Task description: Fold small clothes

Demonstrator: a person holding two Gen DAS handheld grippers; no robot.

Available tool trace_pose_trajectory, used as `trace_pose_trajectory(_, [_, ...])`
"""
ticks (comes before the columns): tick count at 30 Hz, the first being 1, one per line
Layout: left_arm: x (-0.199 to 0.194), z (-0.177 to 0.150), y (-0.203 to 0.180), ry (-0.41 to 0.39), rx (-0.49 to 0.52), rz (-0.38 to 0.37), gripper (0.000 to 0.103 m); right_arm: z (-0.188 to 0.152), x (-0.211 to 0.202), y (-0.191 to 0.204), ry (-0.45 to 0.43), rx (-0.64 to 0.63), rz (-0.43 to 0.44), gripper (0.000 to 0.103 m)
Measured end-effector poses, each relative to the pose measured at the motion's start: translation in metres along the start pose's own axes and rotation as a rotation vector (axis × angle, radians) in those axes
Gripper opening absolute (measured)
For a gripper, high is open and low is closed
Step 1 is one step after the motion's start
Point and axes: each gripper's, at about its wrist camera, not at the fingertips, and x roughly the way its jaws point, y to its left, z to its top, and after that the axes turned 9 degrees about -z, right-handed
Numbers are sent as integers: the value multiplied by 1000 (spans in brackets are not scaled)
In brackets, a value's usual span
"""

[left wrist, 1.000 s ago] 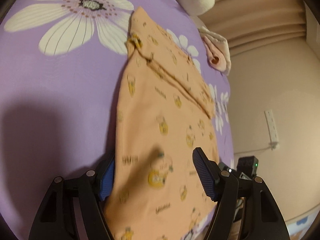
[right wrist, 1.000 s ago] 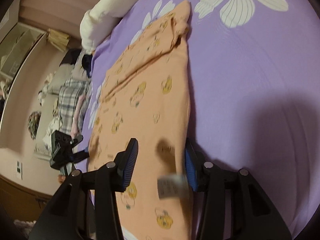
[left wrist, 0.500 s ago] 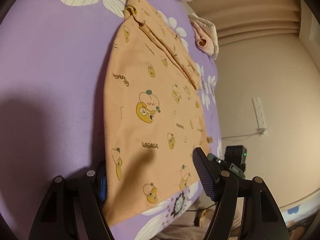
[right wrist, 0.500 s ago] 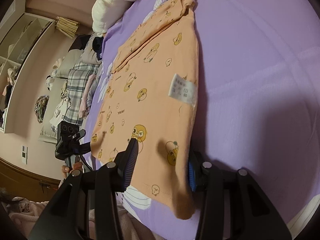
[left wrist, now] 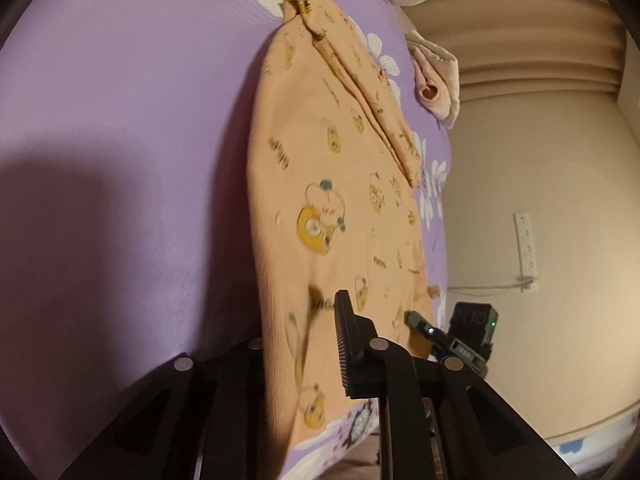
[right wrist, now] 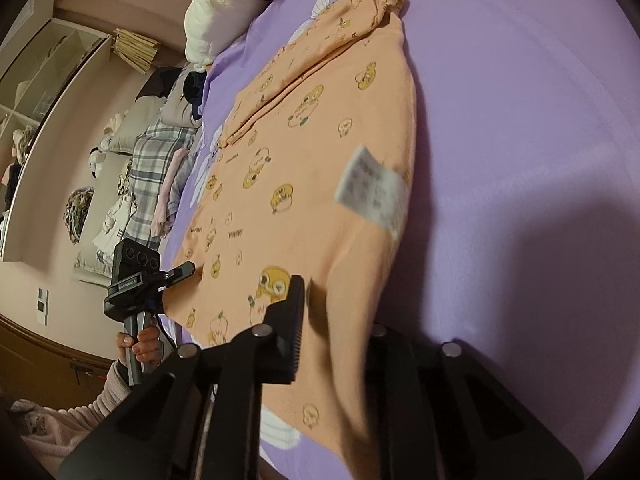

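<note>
**Left gripper closing on the garment's near edge**

The left gripper [left wrist: 304, 344] has its jaws closing with the orange printed garment [left wrist: 332, 200] between them. The garment lies on the purple flowered bedsheet [left wrist: 120, 120]; beyond it, apparently, a pink cloth [left wrist: 434, 88].

We see a bed with a purple cover [left wrist: 120, 120] that has big white flowers on it. A soft cream pillow [right wrist: 224, 4] lies at the far end. Next to the bed the wall [left wrist: 540, 168] is pale pink, and a curtain [left wrist: 520, 40] hangs in folds higher up. A white socket [left wrist: 526, 244] sits on the wall with a thin wire running from it. On the other side we see a checked blanket [right wrist: 154, 160] and grey cushions piled near the bed. Open shelves [right wrist: 44, 76] stand against that wall. The light is dim and warm, and dark shadows fall on the cover.
</note>
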Motion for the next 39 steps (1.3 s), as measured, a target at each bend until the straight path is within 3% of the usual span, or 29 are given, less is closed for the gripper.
trace_pose_trajectory(3, [-2, 1, -1, -1, -7, 18, 0, -4, -3, -2, -5, -9, -1, 12])
trace_pose_trajectory(7, [-6, 5, -24, -41, 67, -16, 0, 1, -2, 5, -31, -3, 4, 7])
trace_pose_trajectory(16, [-21, 10, -87, -148, 261, -56, 0, 21, -47, 49, -238, -102, 107, 4])
trace_pose_trajectory(23, [-39, 1, -114, -200, 386, -75, 0, 24, -73, 67, -329, -166, 108, 3])
trace_pose_trajectory(28, [-46, -8, -129, -209, 450, -96, 0, 21, -84, 69, -362, -192, 107, 3])
trace_pose_trajectory(39, [-62, -32, -151, -173, 481, -74, 0, 7, -116, 80, -397, -264, 96, 3])
